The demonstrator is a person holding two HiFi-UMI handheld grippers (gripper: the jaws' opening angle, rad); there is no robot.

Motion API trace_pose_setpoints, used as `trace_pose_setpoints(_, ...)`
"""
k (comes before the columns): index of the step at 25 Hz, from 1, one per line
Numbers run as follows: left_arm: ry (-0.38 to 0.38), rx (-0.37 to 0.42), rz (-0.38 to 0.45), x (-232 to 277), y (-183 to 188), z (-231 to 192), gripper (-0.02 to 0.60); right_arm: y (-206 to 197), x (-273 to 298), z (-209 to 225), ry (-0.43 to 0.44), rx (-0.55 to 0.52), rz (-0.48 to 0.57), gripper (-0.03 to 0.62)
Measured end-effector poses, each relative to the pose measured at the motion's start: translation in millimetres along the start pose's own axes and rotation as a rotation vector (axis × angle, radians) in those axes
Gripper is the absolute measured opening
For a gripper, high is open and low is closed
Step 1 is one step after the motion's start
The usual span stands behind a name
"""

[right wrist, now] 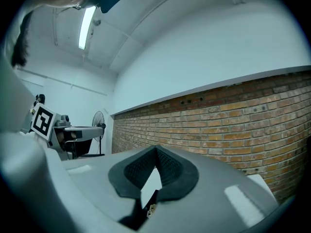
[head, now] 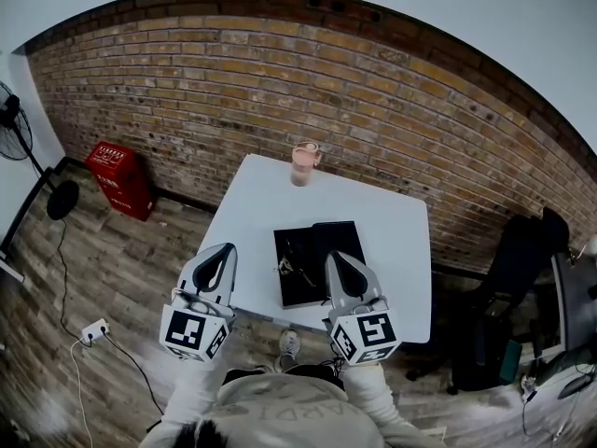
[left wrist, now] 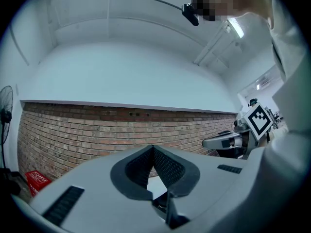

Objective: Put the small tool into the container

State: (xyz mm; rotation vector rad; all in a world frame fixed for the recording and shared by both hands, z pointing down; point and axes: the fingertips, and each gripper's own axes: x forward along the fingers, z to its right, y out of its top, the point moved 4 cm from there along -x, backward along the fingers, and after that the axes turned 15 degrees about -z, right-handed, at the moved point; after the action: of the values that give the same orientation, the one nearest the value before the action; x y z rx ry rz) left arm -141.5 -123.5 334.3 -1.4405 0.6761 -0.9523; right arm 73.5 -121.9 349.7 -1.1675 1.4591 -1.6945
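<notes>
In the head view, a black case (head: 326, 241) lies open on the white desk (head: 392, 241). The small tool (head: 297, 267) rests on the case's 9 o'clock half. A pink cup (head: 304, 164) stands at the desk's 12 o'clock edge. The left gripper (head: 227, 249) hangs at the desk's 7 o'clock corner, and the right gripper (head: 333, 255) is over the case's 6 o'clock end.

In the left gripper view, the jaws meet with nothing between them, and a brick wall (left wrist: 73, 130) is ahead.

In the right gripper view, the jaws are likewise together and empty.
</notes>
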Motion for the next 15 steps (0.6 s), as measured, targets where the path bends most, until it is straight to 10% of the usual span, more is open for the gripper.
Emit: trace_pose_setpoints(15,0.012,-0.012,-0.011,-5.1,-3.4,-3.7,0.005,0.9,0.0,-6.1,0.000,0.014,0.031,0.011)
